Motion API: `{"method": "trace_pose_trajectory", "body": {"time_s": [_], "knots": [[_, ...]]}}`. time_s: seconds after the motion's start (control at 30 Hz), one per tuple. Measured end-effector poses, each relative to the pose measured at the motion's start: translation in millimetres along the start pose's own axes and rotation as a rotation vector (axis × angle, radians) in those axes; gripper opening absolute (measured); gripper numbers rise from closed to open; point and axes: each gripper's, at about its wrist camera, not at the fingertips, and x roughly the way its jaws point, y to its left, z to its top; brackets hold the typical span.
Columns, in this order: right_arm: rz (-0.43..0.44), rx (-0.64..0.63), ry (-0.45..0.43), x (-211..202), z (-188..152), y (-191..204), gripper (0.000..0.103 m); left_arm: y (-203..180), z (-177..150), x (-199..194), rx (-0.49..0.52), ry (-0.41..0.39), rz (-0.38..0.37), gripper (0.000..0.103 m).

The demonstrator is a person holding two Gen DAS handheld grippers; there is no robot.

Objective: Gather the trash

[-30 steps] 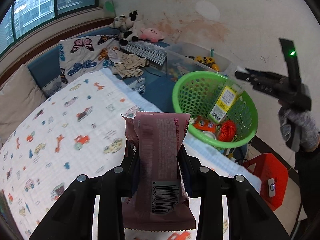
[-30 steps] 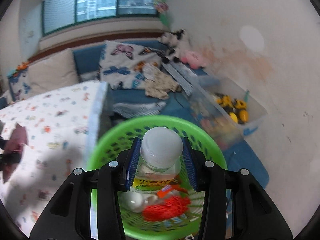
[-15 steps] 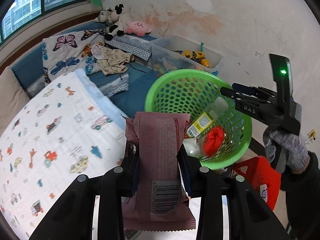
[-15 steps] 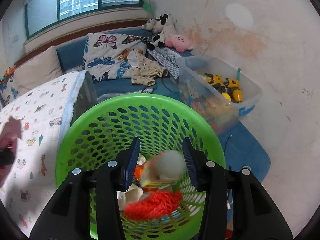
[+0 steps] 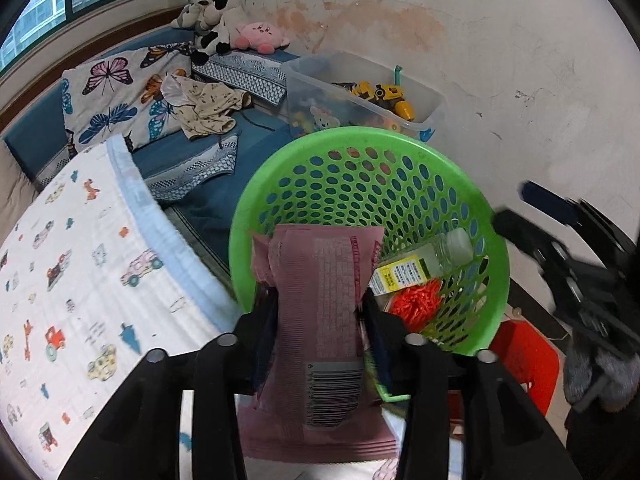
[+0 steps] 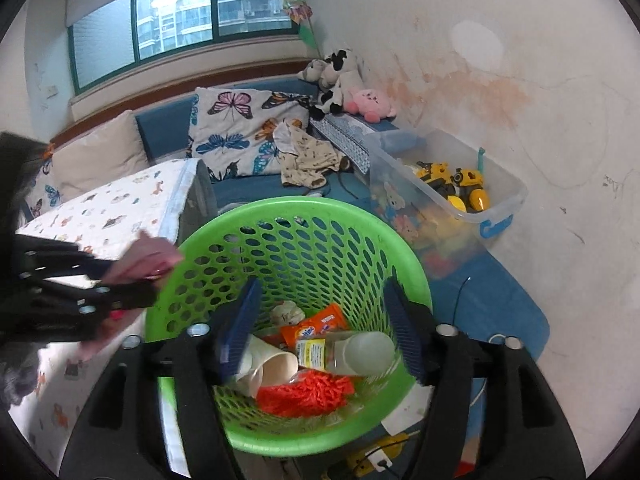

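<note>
Pink wrapper [image 5: 316, 300]: flat crinkled foil sachet with serrated ends and a printed barcode, standing upright between the fingers of the left gripper [image 5: 318, 316], whose jaws are opening around it; whether the pads still press it cannot be told. Position: at the near rim of the green basket [image 5: 400, 140], its upper end over the mouth. Step in hand, as judged: release of the wrapper into the basket; the next move calls for the sachet to clear the rim so that it falls inside, not onto the bed. Right gripper [image 6: 320, 324]: jaws opening, nothing between them, poised over the basket. Basket: round, glossy plastic, perforated wall; contents a clear bottle [image 6: 352, 354] with yellow label lying on its side, a paper cup [image 6: 268, 368], an orange sachet [image 6: 316, 326], an orange fibrous clump [image 6: 304, 394]. Bed cover [image 5: 80, 280]: soft white quilted cotton printed with small vehicles
</note>
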Motion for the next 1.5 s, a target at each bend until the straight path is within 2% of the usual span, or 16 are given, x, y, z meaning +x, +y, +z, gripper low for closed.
{"method": "trace_pose_trajectory", "body": {"time_s": [0.1, 0.2, 0.43, 0.67, 0.77, 0.97, 1.17, 1.5], "knots": [[0.026, 0.012, -0.006, -8, -8, -2, 0.076, -2, 3, 9, -0.007, -0.004, 0.004, 0.062], [0.03, 0.012, -0.011, -13, -16, -1, 0.083, -4, 2, 13, -0.019, -0.012, -0.005, 0.072], [0.047, 0.039, -0.014, -23, -31, 1, 0.086, -2, -6, 2, -0.021, -0.042, 0.01, 0.078], [0.096, 0.052, 0.002, -34, -46, 24, 0.086, 7, -27, -33, -0.037, -0.099, 0.054, 0.084], [0.107, 0.03, 0.009, -39, -53, 41, 0.086, 16, -43, -53, -0.068, -0.126, 0.069, 0.087], [0.158, 0.027, 0.016, -54, -63, 74, 0.091, 28, -81, -95, -0.105, -0.184, 0.151, 0.091], [0.177, -0.012, 0.02, -69, -67, 105, 0.092, 38, -126, -138, -0.12, -0.239, 0.275, 0.093], [0.214, -0.078, 0.023, -91, -78, 152, 0.093, 60, -191, -193, -0.254, -0.325, 0.352, 0.093]]}}
